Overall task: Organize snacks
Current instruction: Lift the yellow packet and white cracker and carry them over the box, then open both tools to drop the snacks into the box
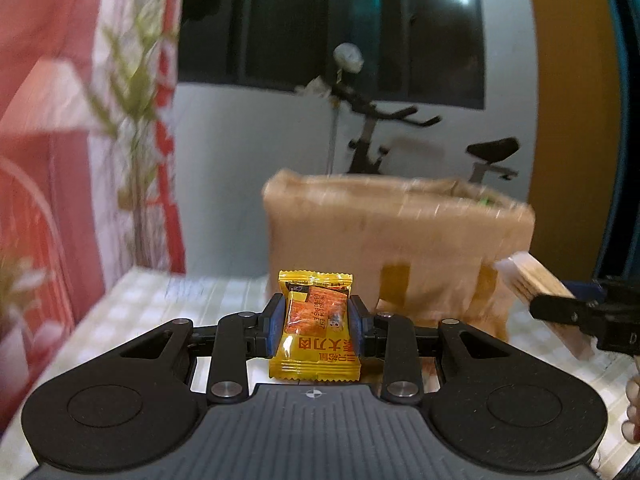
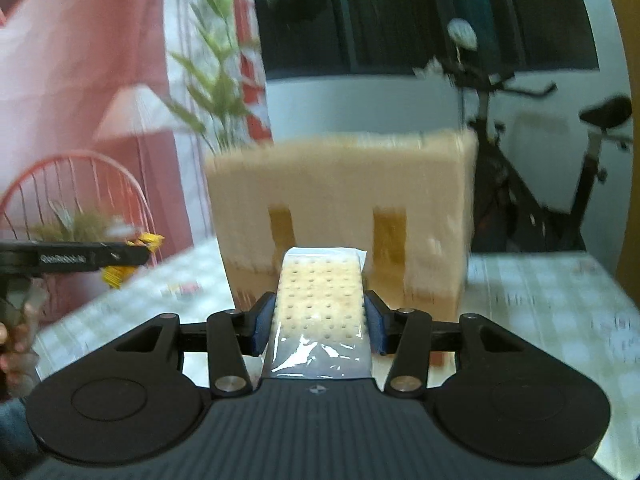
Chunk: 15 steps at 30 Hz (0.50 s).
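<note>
My left gripper is shut on a yellow snack packet with orange print, held above the table. My right gripper is shut on a clear-wrapped pack of crackers. A brown cardboard box with an open top stands just ahead of both grippers; it also shows in the right wrist view. The right gripper with the crackers shows at the right edge of the left wrist view. The left gripper with the yellow packet shows at the left of the right wrist view.
The table wears a pale checked cloth. An exercise bike stands behind the box. A red wire chair, a green plant and a pink wall are to the left.
</note>
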Tool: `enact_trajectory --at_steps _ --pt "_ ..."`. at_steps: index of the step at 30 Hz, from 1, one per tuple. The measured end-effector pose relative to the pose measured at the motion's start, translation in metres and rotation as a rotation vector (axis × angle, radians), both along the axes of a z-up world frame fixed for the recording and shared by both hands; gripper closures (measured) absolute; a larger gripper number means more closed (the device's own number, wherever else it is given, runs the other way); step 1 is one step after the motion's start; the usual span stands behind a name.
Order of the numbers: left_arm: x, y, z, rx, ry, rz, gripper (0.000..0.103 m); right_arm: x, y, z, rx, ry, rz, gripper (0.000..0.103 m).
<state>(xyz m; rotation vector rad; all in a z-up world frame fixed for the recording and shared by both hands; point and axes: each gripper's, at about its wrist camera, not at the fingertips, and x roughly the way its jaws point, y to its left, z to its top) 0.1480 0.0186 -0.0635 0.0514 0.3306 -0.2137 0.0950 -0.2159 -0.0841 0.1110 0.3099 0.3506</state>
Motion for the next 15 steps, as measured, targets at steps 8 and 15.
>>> enact_trajectory --at_steps 8,15 --pt "0.055 -0.023 0.056 -0.007 -0.079 -0.073 0.068 0.049 -0.005 0.058 0.016 -0.096 0.031 0.054" --pt "0.122 -0.042 0.073 -0.009 -0.089 -0.06 0.068 0.125 0.002 0.087 -0.069 -0.094 -0.003 0.054"
